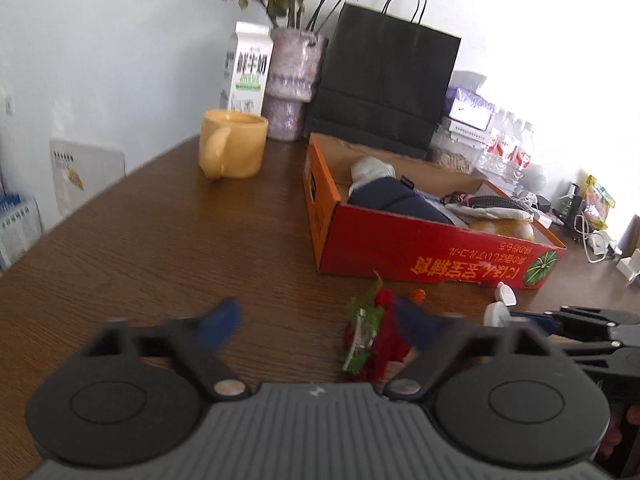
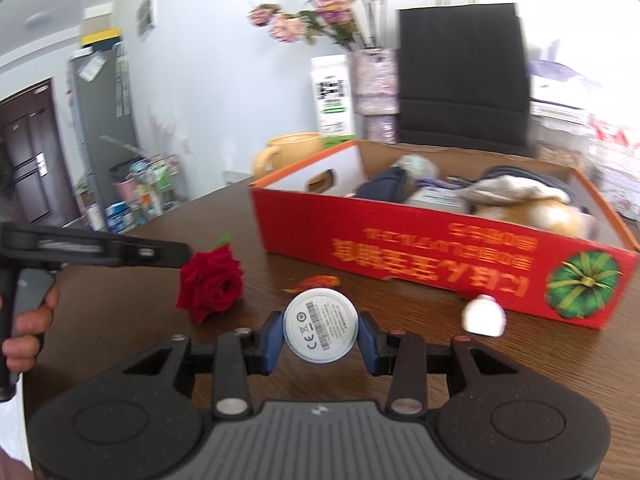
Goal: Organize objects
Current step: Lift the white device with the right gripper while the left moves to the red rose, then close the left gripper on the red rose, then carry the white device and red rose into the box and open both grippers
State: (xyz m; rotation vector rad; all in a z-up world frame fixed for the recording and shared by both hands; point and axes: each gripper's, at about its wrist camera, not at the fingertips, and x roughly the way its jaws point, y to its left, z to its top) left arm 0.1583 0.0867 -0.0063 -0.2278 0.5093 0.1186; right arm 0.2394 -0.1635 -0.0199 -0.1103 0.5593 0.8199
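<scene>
The right gripper (image 2: 319, 334), clamped on a white disc (image 2: 319, 324) at lower centre, faces the red box (image 2: 420, 256) directly above, while the left gripper (image 1: 320, 320) gapes empty beside the rose (image 1: 384, 336).

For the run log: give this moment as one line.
left gripper: open, empty | rose: on table | right gripper: shut on white disc | red box: ahead

— What is lying loose on the worktop (image 2: 400, 340)?
— A red rose (image 2: 212, 280) is resting on its side, green leaves trailing, near the red box (image 2: 440, 252). A white round disc (image 2: 319, 323) with a printed label is sitting upright, clamped between blue pads. A small white cap (image 2: 483, 314) is lying beside the box.
</scene>
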